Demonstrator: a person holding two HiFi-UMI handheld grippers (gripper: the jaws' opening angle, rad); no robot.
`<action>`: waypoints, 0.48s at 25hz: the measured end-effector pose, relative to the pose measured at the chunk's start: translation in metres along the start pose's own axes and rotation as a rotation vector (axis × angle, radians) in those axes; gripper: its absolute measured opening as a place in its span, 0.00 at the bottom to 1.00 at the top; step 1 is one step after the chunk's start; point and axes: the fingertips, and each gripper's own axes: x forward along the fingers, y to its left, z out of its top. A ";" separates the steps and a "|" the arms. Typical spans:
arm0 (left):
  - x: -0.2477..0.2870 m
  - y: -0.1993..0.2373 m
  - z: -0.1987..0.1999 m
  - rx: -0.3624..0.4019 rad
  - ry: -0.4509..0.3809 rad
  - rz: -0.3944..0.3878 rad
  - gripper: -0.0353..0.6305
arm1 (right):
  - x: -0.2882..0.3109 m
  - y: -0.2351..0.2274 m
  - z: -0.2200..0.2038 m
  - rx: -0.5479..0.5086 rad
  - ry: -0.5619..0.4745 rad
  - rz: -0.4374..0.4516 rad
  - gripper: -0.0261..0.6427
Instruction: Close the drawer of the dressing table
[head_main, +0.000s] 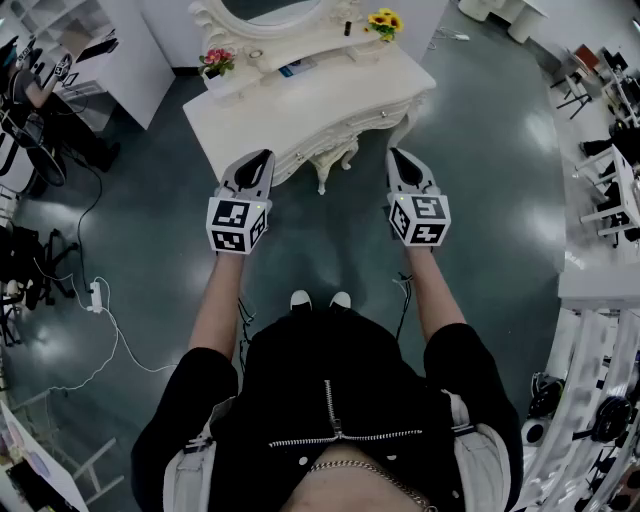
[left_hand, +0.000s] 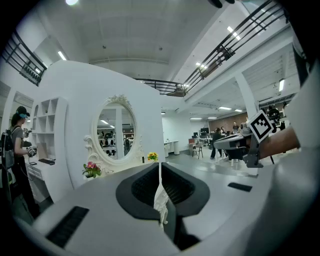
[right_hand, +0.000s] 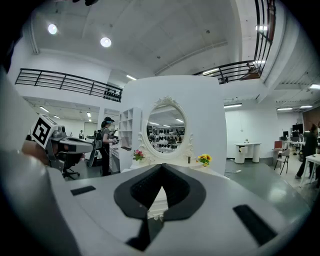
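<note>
Head view: the 2 claws, left claw (head_main: 262, 157) and right claw (head_main: 397, 155), are clenched on nothing, just short of the white bench (head_main: 330, 95). Its drawer (head_main: 340, 138) sits in the carved front. It is probably light and rigid, and best pushed mid-front.

Open floor (head_main: 330, 240) before the dressing table (head_main: 330, 95), power strip (head_main: 96, 295) off to left.

mirror (head_main: 272, 9) stands at back of dressing table (head_main: 335, 105).

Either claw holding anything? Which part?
Nothing held: left claw and right claw are both shut and empty, short of the white carved dressing table.
</note>
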 end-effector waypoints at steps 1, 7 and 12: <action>0.001 -0.002 0.000 0.000 -0.001 0.001 0.10 | 0.000 0.000 -0.001 0.004 -0.004 0.014 0.04; 0.009 -0.016 -0.001 -0.008 0.010 0.011 0.10 | -0.007 -0.006 -0.005 -0.005 -0.029 0.047 0.05; 0.022 -0.028 -0.004 -0.018 0.020 0.030 0.10 | -0.005 -0.028 -0.007 0.013 -0.029 0.049 0.05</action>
